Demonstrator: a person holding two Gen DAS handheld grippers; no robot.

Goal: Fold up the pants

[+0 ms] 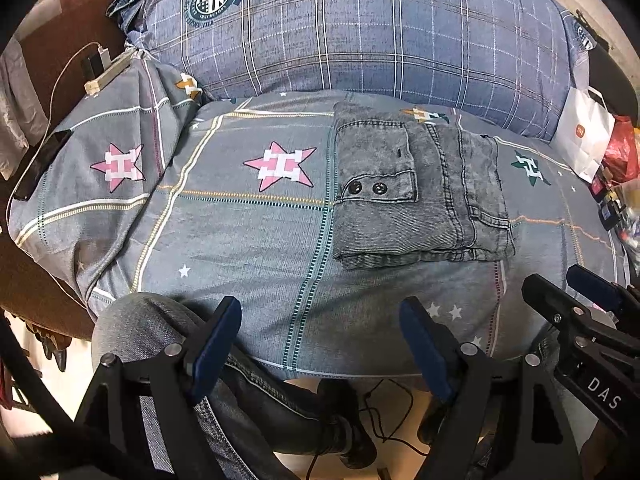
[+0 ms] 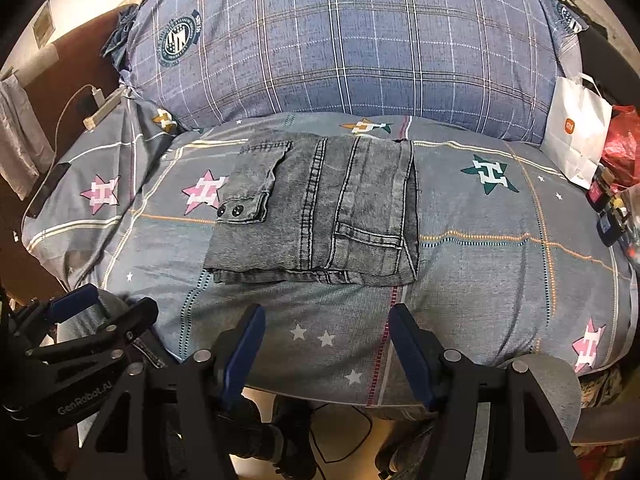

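Grey washed-denim pants (image 2: 316, 208) lie folded into a compact rectangle on the bed (image 2: 500, 280), flat on the star-patterned grey sheet. A flap with two dark snap buttons (image 2: 230, 211) lies on top of the pants at the left end; a stitched pocket shows toward the right end. Beyond the pants, a large blue plaid pillow (image 2: 340, 48) rests against them at the far edge. To the right of the pants, well apart, a white paper bag (image 2: 576, 128) stands at the bed's edge.

Left gripper (image 1: 320, 344): jaws apart, nothing between them, on the near side of the pants and clear of the cloth. Right gripper (image 2: 326, 352): jaws apart, empty, also near of the pants, not touching. The two grippers sit side by side.
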